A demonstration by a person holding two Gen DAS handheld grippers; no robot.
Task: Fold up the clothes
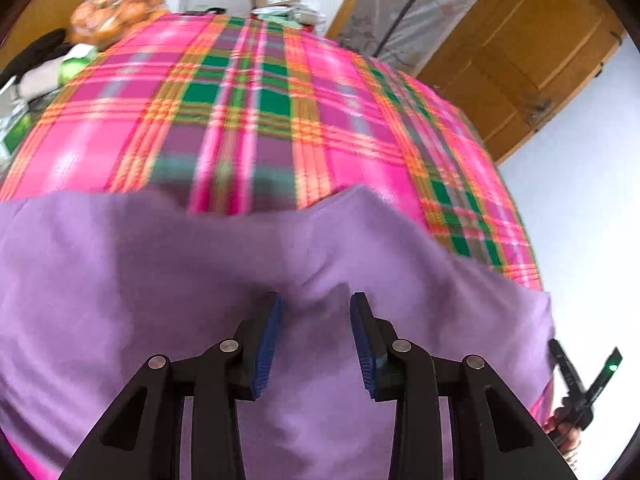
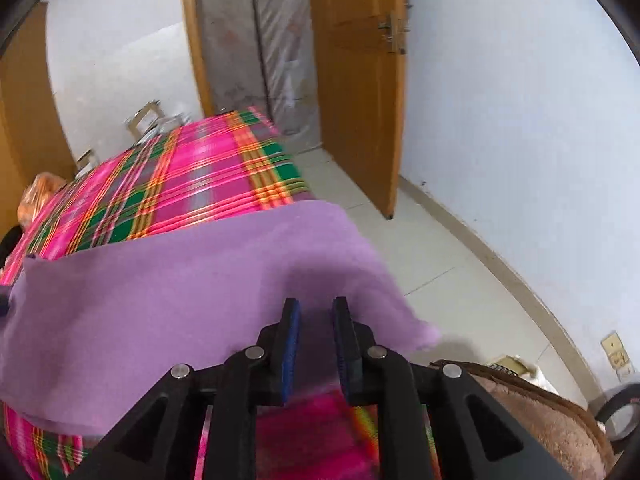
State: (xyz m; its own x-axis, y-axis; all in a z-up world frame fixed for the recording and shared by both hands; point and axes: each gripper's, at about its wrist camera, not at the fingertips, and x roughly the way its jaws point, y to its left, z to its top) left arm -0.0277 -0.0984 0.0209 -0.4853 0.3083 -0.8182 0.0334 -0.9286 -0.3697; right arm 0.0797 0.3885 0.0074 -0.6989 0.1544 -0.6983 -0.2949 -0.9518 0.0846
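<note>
Your left tool (image 1: 315, 322) stands open over the soft lilac fleece garment (image 1: 160, 280), which lies on the pink-and-green plaid bedspread (image 1: 248, 112); your right tool (image 2: 316, 328), narrowly parted, holds nothing at the garment's near edge.

Home bedroom: plaid-covered bed (image 1: 256, 120), wooden door (image 2: 356, 80), tiled floor (image 2: 432, 264).

left gripper (image 1: 315, 304): jaws parted, a clear gap between the blue pads (image 1: 267, 354), nothing clamped between them. right gripper (image 2: 316, 308): jaws parted by a narrower gap, pads (image 2: 291, 354) facing each other, nothing clamped. both point forward and downward.
</note>
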